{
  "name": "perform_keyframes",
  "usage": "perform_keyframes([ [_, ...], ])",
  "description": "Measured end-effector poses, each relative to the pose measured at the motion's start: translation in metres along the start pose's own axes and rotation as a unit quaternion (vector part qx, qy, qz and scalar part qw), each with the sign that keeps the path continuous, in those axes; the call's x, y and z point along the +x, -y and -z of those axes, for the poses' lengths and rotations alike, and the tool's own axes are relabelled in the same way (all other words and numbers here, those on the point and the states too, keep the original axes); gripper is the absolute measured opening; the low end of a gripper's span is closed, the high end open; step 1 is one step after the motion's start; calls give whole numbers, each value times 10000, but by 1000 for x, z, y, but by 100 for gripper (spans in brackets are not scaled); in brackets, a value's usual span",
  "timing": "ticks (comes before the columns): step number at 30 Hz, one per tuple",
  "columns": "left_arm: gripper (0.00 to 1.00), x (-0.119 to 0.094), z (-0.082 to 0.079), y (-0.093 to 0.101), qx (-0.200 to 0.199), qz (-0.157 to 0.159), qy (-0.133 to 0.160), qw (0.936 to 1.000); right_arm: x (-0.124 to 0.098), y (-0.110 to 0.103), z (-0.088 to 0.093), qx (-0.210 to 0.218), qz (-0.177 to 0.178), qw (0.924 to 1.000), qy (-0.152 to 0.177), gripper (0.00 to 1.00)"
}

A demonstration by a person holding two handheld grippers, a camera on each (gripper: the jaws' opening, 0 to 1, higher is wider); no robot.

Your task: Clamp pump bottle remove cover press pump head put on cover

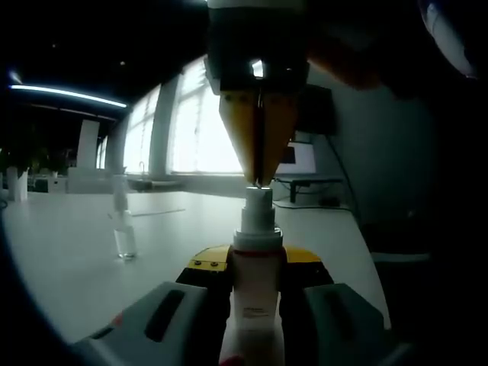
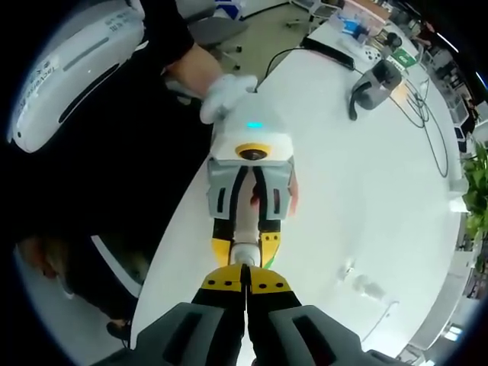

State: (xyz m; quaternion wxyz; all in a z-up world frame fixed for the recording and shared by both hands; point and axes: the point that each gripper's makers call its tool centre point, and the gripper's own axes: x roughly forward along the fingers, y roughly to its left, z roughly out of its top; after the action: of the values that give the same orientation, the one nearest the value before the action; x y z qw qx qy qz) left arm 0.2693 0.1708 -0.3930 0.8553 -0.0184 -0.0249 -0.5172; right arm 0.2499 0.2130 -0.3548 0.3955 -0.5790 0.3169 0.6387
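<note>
- Left gripper (image 1: 255,305): one unit, its two grey jaws clamped on either side of the body of the pump bottle (image 1: 255,297). The same gripper is seen from above in the right gripper view (image 2: 245,236), where a gloved hand (image 2: 225,95) grips its rear.
- Pump bottle: one, white, upright, held between the left jaws above the desk (image 1: 69,252). Its collar and pump head (image 1: 258,200) stand just above the jaw tips.
- Right gripper (image 2: 245,286): one unit, two yellow-tipped jaws brought together with no visible gap. In the left gripper view it descends from the top (image 1: 258,179), and its closed tips meet the top of the pump head.
- Cover (image 1: 124,229): one clear cover, standing upright on the desk, to the left of the left jaws and beyond them, well apart from the bottle. A small clear item on the desk to the right of the right jaws (image 2: 358,280) may be the same cover; this cannot be confirmed.
- Desk: one white surface extending beyond both grippers.
- Far field, left gripper view: a row of bright windows (image 1: 191,130) and one lit monitor (image 1: 299,158).
- Far field, right gripper view: cables (image 2: 427,114) at the far end of the desk.
</note>
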Motion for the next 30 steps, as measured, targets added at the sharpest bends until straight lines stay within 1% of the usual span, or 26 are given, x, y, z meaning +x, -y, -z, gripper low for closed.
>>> perform_keyframes([
  [18, 14, 0, 0, 0, 5, -1, 2, 10000, 0, 0, 0, 26, -22, 10000, -4, 0],
  [23, 14, 0, 0, -1, 6, -1, 2, 10000, 2, 0, -1, -74, -27, 9999, -68, 0],
  [30, 14, 0, 0, -3, 7, -8, 1, 10000, 5, -1, 0, -107, -81, 9999, -100, 0],
])
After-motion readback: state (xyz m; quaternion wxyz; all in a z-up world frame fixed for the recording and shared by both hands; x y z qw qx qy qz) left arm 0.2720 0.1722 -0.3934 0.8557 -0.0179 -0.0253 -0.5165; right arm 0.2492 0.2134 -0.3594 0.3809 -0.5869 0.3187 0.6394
